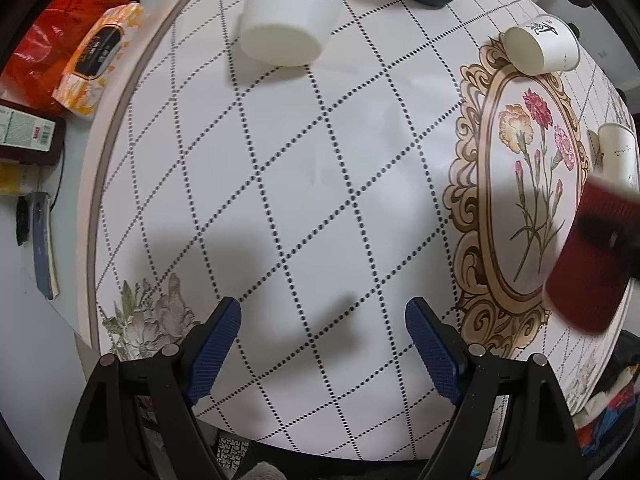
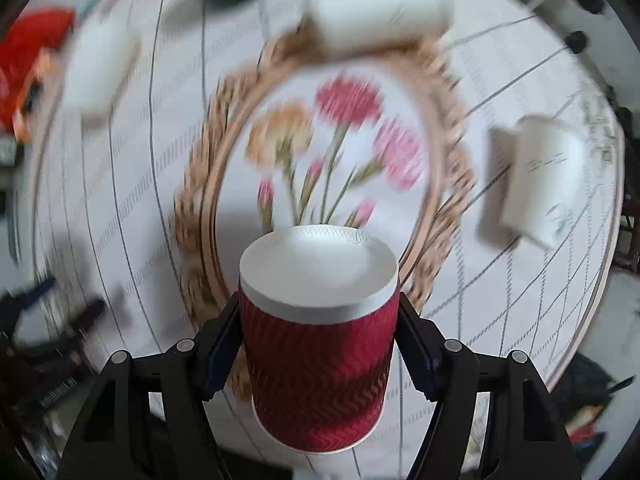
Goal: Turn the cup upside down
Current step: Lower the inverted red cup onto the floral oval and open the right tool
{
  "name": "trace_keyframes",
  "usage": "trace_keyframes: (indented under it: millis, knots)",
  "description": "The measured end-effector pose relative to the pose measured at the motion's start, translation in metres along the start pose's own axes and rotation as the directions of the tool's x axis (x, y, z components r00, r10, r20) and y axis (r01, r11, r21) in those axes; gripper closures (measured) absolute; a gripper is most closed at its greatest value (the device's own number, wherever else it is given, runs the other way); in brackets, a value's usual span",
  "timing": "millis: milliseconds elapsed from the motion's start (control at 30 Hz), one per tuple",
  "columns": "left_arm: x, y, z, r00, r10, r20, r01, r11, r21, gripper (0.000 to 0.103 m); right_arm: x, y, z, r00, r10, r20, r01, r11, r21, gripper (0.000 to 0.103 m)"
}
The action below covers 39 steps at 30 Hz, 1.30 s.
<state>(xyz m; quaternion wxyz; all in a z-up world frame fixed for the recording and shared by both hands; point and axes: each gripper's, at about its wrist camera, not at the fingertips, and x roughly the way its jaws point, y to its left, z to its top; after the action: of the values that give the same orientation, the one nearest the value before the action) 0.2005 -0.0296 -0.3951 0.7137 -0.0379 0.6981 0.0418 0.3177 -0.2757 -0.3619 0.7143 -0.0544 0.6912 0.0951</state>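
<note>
Low in the frame's centre, the right gripper [image 2: 318, 344] is clamping the red cup [image 2: 318, 364] mid-turn; rotating steadily is advisable before setting down; the left gripper [image 1: 322, 344] is gaping empty.

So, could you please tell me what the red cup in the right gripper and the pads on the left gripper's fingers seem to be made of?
The red cup looks like paper: a matte sleeve embossed in zigzag ripples, with a white band at the end facing the camera. The right gripper clamps its sides. The left gripper stands open; its blue finger pads look like rubber or soft plastic, judging by the fine knurled texture, though I can't be sure.
</note>
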Motion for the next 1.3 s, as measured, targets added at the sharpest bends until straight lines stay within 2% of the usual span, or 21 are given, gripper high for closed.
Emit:
trace_keyframes:
  millis: [67,100,167,200,233,300,367,400,467,600,733,967,1033,1100,1300]
  knots:
    - [0.002,-0.001,0.002,1.000,-0.004,-0.007,0.004,1.000,0.004,0.019,-0.014,-0.010,-0.003,0.990,-0.005,0.139,-0.001,0.999,0.040,0.030]
    - [0.003,-0.001,0.004,1.000,0.003,-0.009,-0.003,1.000,0.009,0.019,-0.021,-0.012,-0.004,0.978,-0.010,0.208,-0.004,0.998,0.063,0.030]
    - [0.004,-0.002,0.006,1.000,0.017,-0.008,-0.016,1.000,0.020,0.019,-0.029,-0.022,-0.011,0.941,-0.005,0.339,-0.036,0.993,0.114,0.030]
    - [0.005,-0.003,0.007,1.000,0.025,-0.010,-0.024,0.999,0.027,0.019,-0.030,-0.017,-0.009,0.927,-0.006,0.375,-0.044,0.991,0.125,0.030]
    - [0.008,-0.008,0.008,0.999,0.032,-0.011,-0.031,0.999,0.032,0.019,-0.030,-0.016,-0.008,0.904,-0.014,0.426,-0.051,0.989,0.140,0.030]
    - [0.008,-0.011,0.009,0.999,0.042,-0.012,-0.041,0.998,0.043,0.019,-0.027,-0.014,-0.015,0.871,-0.031,0.490,-0.047,0.988,0.146,0.030]
    - [0.009,-0.015,0.008,0.999,0.052,-0.013,-0.052,0.997,0.055,0.019,-0.021,-0.009,-0.021,0.854,-0.032,0.519,-0.053,0.987,0.149,0.030]
    - [0.009,-0.016,0.007,0.998,0.054,-0.013,-0.054,0.997,0.061,0.019,-0.023,-0.003,-0.027,0.835,-0.039,0.548,-0.053,0.987,0.152,0.030]
    - [0.009,-0.019,0.005,0.998,0.059,-0.012,-0.058,0.996,0.072,0.019,-0.022,-0.002,-0.034,0.821,-0.041,0.569,-0.056,0.987,0.153,0.030]
    - [0.010,-0.026,-0.005,0.998,0.061,-0.009,-0.060,0.994,0.093,0.019,-0.024,-0.001,-0.051,0.823,-0.032,0.566,-0.077,0.983,0.167,0.030]
    - [0.008,-0.027,-0.007,0.998,0.058,-0.003,-0.057,0.993,0.106,0.019,-0.019,-0.001,-0.064,0.839,-0.017,0.545,-0.092,0.981,0.171,0.029]
    - [-0.003,-0.038,-0.017,0.998,0.051,0.021,-0.053,0.990,0.129,0.019,-0.015,0.007,-0.073,0.855,-0.034,0.517,-0.061,0.984,0.166,0.029]
    - [-0.009,-0.038,-0.020,0.998,0.050,0.041,-0.055,0.989,0.137,0.019,-0.014,0.006,-0.074,0.864,-0.038,0.502,-0.067,0.980,0.189,0.026]
    - [-0.016,-0.037,-0.024,0.997,0.050,0.058,-0.057,0.988,0.145,0.019,-0.016,0.003,-0.077,0.865,-0.035,0.501,-0.084,0.973,0.213,0.015]
    - [-0.051,-0.045,-0.027,0.990,0.052,0.130,-0.074,0.982,0.171,0.019,-0.034,-0.003,-0.091,0.868,-0.050,0.494,-0.097,0.959,0.266,0.009]
